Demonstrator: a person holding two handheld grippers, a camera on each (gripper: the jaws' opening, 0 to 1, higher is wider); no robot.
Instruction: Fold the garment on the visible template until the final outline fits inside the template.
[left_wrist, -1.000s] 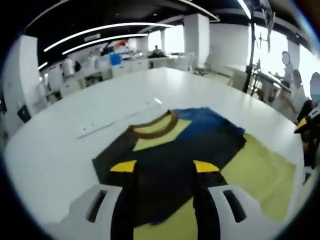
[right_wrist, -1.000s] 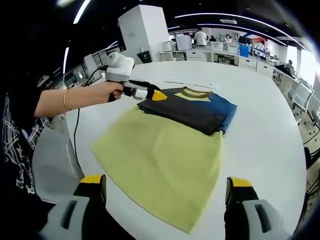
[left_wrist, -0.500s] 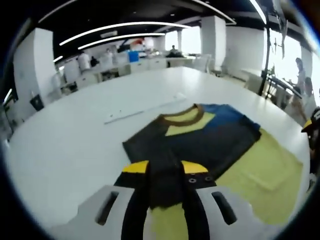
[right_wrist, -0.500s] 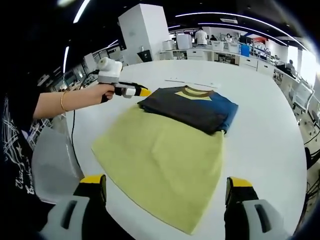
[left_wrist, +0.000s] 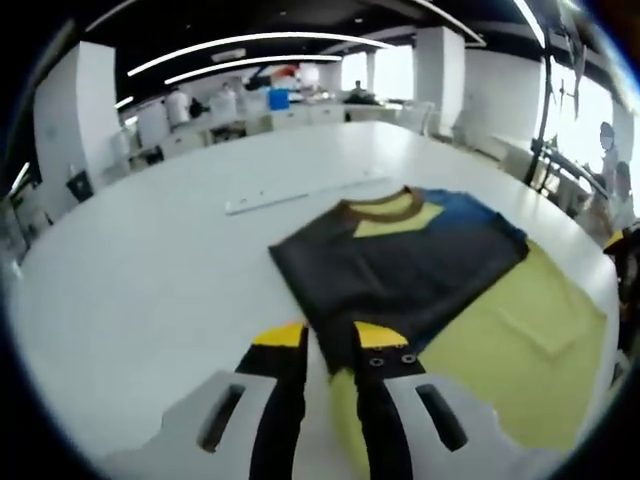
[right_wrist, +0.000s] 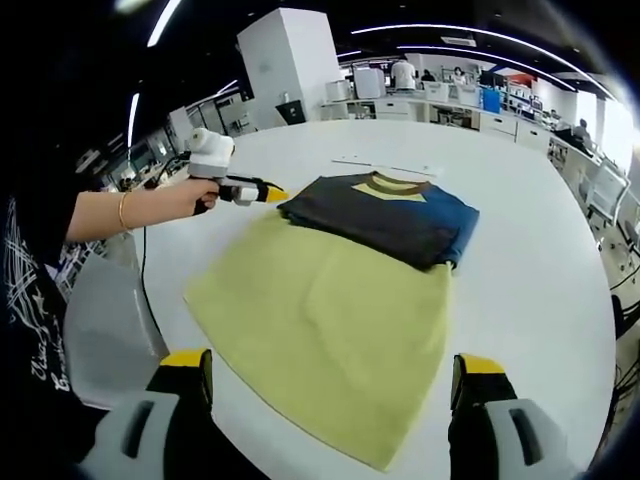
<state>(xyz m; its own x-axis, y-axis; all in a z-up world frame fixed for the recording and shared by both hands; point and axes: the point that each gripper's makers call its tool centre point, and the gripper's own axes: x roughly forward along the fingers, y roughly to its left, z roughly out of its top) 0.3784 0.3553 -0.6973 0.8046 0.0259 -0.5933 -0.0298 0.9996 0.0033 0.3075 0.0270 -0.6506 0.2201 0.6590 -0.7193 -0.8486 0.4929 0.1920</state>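
A large white table (right_wrist: 520, 200) holds a yellow-green cloth template (right_wrist: 330, 330) spread flat, seen from the right gripper view. On the far end of the template lies the garment (right_wrist: 385, 215), a dark T-shirt with a blue panel on its right side and a brown collar over a yellow lining. It is already folded into a compact rectangle. Its far edge and collar seem to reach past the template's far edge onto bare table, though the angle makes this hard to judge.

The left gripper (right_wrist: 262, 193), held in a person's hand (right_wrist: 185, 200), sits just beside the garment's near-left corner. In the left gripper view the left gripper's yellow-tipped jaws stand close together with a narrow gap showing pale table and template between them; the garment's dark corner lies just beyond the tips and nothing seems clamped. A thin white strip (left_wrist: 300, 195) lies on the table beyond the collar.

The right gripper (right_wrist: 335, 375) hangs over the template's near end, well apart from the garment, its jaws spread wide and holding nothing.

The step in hand appears to be a late one: the folds look made, and what remains is placement. The next move probably calls for taking the garment's near edge and drawing it nearer, so the whole outline rests inside the template.
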